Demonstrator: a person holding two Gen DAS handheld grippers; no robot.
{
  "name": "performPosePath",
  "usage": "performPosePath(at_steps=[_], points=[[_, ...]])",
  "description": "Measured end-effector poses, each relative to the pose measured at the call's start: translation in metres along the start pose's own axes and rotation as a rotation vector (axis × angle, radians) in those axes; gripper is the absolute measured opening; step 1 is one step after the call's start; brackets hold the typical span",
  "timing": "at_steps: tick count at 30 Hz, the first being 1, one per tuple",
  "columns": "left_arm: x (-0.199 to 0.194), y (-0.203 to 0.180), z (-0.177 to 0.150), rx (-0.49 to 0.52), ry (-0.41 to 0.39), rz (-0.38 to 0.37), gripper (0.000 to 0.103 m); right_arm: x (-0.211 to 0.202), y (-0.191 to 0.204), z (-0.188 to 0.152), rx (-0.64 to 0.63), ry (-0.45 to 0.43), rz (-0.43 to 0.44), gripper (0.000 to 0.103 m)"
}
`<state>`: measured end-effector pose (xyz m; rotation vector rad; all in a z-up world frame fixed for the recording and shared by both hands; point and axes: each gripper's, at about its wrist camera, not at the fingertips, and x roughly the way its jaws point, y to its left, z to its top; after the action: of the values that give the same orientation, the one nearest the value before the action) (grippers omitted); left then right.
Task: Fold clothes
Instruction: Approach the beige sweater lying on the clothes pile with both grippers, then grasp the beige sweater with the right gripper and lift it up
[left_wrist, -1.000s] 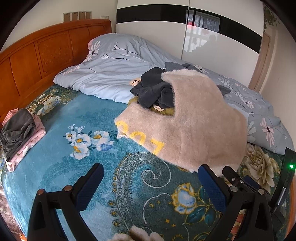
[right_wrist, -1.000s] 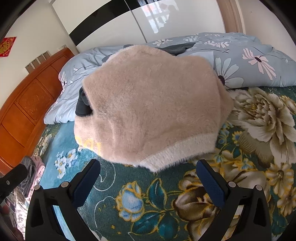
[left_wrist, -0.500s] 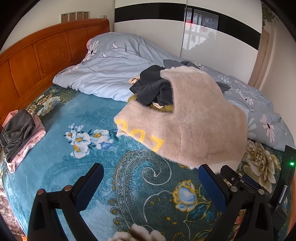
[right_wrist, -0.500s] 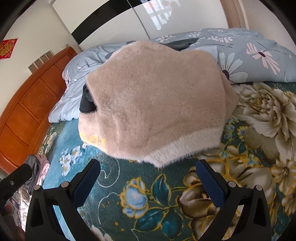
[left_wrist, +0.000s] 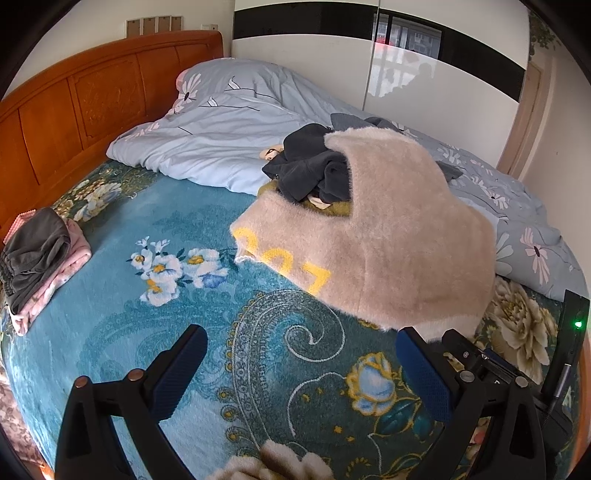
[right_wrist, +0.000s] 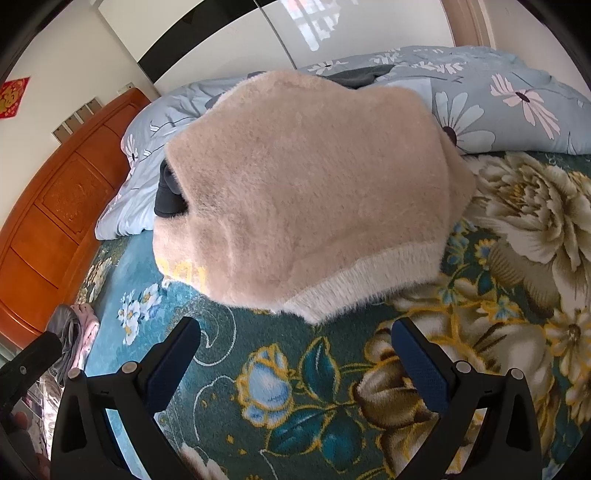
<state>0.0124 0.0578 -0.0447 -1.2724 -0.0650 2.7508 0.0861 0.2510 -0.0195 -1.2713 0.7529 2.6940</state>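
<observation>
**Q:** Left gripper (left_wrist: 301, 373), what's it doing? Jaws look spread wide with nothing between them, just hanging over the teal floral blanket (left_wrist: 192, 321).

**A:** Yep, wide apart and empty. Far off to its left sits a small folded stack of grey and pink clothes (left_wrist: 40, 258). Ahead and a bit right is the fuzzy beige sweater with yellow lettering (left_wrist: 399, 240), draped over a pile of dark grey garments (left_wrist: 310, 170), with the pale blue flowered duvet (left_wrist: 221, 147) beyond.

**Q:** And the right gripper (right_wrist: 295, 354)?

**A:** Same deal, fingers splayed, holding nothing. That sweater's white ribbed hem (right_wrist: 362, 280) lies just ahead of the fingertips, not touching. Wooden headboard (right_wrist: 62, 221) is far off to its left.
</observation>
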Motion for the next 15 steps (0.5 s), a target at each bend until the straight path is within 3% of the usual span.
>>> performPosePath(at_steps=[8,15], points=[[-0.009,0.019,-0.020,-0.065,-0.001,-0.040,0.103,0.007,-0.011,-0.003,0.019,0.029,0.035,0.103],[-0.031,0.055,-0.060,-0.145,-0.006,-0.040,0.103,0.038,-0.071,0.006,0.205,0.098,0.115,0.103]])
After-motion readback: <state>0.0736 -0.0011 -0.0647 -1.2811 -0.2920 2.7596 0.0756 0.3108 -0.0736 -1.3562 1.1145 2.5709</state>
